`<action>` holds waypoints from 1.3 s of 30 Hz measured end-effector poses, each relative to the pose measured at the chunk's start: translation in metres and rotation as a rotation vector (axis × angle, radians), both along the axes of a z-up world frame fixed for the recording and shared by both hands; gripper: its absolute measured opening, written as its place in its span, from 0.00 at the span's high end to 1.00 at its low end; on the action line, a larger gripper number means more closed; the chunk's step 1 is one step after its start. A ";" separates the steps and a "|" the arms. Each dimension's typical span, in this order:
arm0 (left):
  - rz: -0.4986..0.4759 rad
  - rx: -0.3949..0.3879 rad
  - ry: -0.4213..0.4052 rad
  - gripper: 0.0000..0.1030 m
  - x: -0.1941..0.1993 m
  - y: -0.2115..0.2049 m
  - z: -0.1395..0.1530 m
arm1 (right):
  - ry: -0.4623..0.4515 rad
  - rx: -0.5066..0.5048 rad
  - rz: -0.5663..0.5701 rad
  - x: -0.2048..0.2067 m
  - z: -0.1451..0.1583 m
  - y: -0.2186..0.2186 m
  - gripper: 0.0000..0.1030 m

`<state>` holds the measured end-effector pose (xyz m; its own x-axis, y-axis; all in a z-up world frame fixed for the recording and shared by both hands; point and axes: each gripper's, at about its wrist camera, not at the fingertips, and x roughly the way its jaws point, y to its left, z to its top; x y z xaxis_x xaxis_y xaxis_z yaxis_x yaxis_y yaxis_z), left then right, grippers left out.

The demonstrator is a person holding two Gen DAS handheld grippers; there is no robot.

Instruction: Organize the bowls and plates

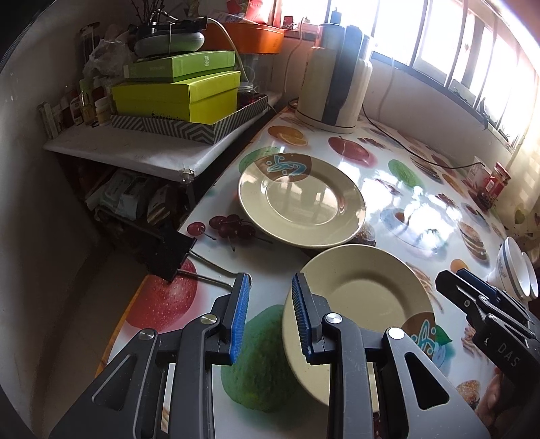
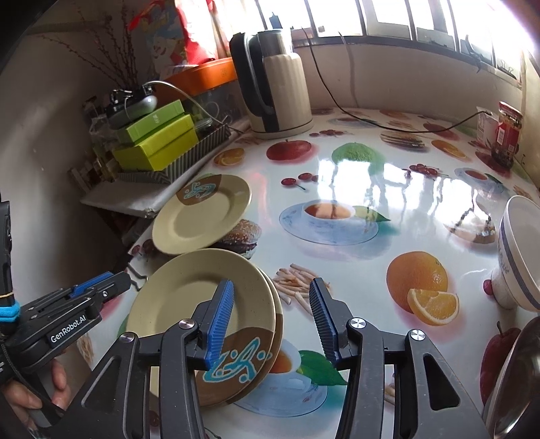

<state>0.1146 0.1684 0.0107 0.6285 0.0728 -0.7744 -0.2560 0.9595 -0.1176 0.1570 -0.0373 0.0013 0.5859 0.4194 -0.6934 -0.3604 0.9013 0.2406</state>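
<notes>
the right gripper [image 2: 270, 320] hangs released over two stacked beige plates [image 2: 202, 304] at lower left; left gripper [image 1: 270, 317] also unclenched, gripping nothing.

Sunlit barred windows [image 2: 422, 20], fruit-print table [image 2: 354, 189] (glossy), cluttered side shelf [image 1: 128, 152]

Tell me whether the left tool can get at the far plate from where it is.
Probably yes. The left tool is open and empty, the far plate lies alone beyond the near stack, and nothing stands between them.
</notes>
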 end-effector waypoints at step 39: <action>0.098 -0.176 0.050 0.74 0.094 0.070 -0.022 | 0.081 -0.039 0.175 0.132 -0.003 0.063 0.55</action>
